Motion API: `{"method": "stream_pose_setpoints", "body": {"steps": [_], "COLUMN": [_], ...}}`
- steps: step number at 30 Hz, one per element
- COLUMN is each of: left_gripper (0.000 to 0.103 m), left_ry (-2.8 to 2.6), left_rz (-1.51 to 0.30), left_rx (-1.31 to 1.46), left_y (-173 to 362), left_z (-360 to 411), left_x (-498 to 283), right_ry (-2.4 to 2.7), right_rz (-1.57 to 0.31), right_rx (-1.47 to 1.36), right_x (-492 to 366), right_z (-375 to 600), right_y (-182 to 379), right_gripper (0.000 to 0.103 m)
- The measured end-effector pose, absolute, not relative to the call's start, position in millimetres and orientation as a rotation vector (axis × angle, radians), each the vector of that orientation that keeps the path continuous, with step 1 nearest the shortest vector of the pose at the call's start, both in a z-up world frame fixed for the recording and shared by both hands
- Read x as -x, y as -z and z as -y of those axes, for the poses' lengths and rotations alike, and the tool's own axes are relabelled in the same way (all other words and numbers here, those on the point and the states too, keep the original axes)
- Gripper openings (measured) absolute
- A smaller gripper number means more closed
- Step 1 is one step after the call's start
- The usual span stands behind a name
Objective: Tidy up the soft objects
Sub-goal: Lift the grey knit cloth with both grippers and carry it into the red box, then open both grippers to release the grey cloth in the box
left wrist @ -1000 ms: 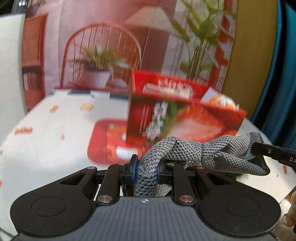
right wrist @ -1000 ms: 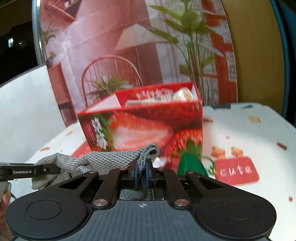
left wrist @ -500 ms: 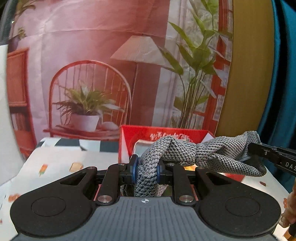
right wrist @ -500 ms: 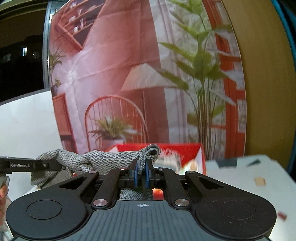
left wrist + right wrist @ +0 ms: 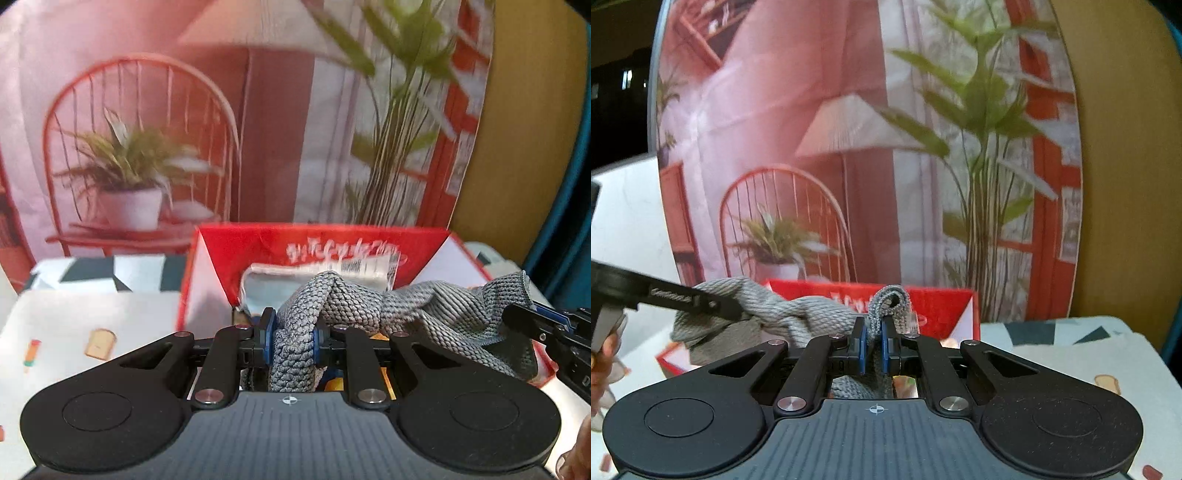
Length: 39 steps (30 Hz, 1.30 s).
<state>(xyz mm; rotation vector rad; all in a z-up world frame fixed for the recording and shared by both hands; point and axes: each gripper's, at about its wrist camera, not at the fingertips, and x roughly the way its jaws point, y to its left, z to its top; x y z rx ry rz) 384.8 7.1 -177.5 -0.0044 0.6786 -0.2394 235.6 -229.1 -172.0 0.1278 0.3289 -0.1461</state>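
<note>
A grey knitted cloth (image 5: 369, 306) hangs bunched between both grippers, over the open top of a red strawberry-print box (image 5: 332, 247). My left gripper (image 5: 291, 332) is shut on a thick fold of the cloth. My right gripper (image 5: 873, 338) is shut on the cloth's (image 5: 798, 317) other end, a thin folded edge sticking up between its blue pads. The right gripper also shows at the right edge of the left wrist view (image 5: 546, 325). Inside the box lies a shiny packet (image 5: 321, 273). The box (image 5: 938, 310) sits just beyond the right gripper.
The table (image 5: 92, 325) has a white cloth with small printed pictures. A printed backdrop (image 5: 184, 110) of a chair, plants and a lamp stands right behind the box. A teal curtain (image 5: 576, 221) hangs at the right. A hand (image 5: 602, 362) shows at the left edge.
Both grippers have carried the cloth up and forward, from in front of the box to over its open top. Both stay shut on the cloth.
</note>
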Motion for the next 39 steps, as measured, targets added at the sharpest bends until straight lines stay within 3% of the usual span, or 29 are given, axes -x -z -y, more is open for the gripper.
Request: {"method": "stream_pose_setpoints", "body": {"steps": [13, 15, 17, 18, 22, 27, 34, 39], "left_gripper": [0.021, 0.025, 0.04, 0.05, 0.065, 0.088, 0.097, 0.102], "left_ry": [0.268, 0.279, 0.284, 0.281, 0.289, 0.303, 0.311, 0.297], "left_rz": [-0.783, -0.782, -0.769, -0.761, -0.72, -0.662, -0.631, -0.642], "left_rx": [-0.039, -0.031, -0.027, -0.03, -0.048, -0.062, -0.074, -0.056], "left_y": [204.9, 203.6, 200.1, 197.4, 182.0, 164.0, 152.0, 153.9], "left_z": [5.7, 4.4, 1.5, 0.6, -0.1, 1.9, -1.0, -10.7], "left_x": [-423.3, -420.8, -415.8, -412.7, -393.9, -362.3, -323.4, -302.4], "right_ry": [0.154, 0.163, 0.172, 0.175, 0.204, 0.201, 0.199, 0.184], "right_rz": [-0.46, -0.472, -0.475, -0.476, -0.465, -0.449, -0.429, -0.412], "right_rx": [-0.114, -0.108, -0.106, -0.105, -0.066, -0.053, -0.054, -0.082], "right_x": [-277.9, -281.6, -282.5, -281.8, -274.2, -257.7, -232.4, -212.0], "right_z": [232.2, 230.6, 229.0, 228.4, 220.8, 215.0, 199.8, 188.5], "right_y": [195.1, 195.0, 193.6, 192.5, 184.7, 171.3, 158.6, 159.0], "right_gripper": [0.008, 0.008, 0.01, 0.015, 0.025, 0.051, 0.075, 0.1]}}
